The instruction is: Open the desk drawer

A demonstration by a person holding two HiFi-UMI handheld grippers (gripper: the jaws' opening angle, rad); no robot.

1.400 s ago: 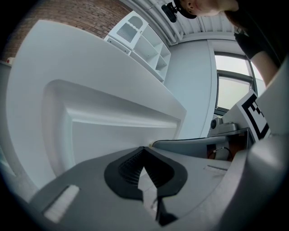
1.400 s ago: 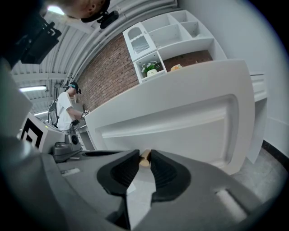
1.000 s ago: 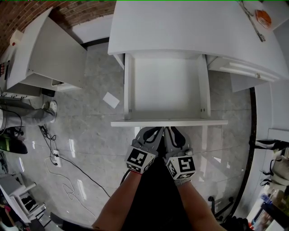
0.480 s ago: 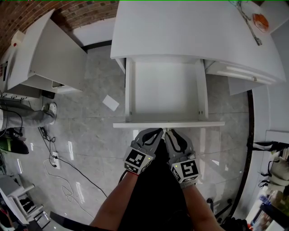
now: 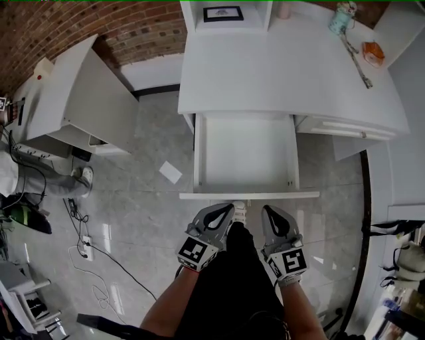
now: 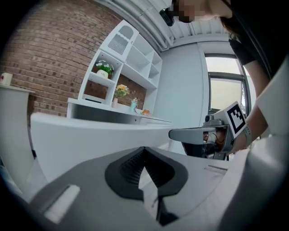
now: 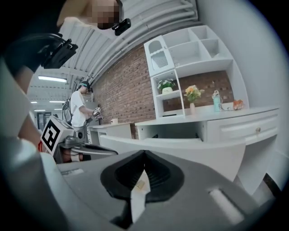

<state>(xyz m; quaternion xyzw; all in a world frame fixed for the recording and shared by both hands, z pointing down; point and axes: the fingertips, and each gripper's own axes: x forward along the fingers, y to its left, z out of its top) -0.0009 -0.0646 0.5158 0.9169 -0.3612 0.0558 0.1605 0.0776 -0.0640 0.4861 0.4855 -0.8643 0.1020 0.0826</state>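
Since the job looks done, left gripper [image 5: 226,208] and right gripper [image 5: 268,212] sit clear of the front panel, jaws closed on nothing, right's just shut; desk drawer [image 5: 247,154] stands pulled out, empty, under white counter [image 5: 279,73].

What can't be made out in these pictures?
Small orange object on the white desk: too small in the head view to identify.
Black-framed picture: too small to read, head view.
Closed white side drawer: its front hides the contents, right gripper view.
Open white drawer: its front panel hides the inside in both gripper views.
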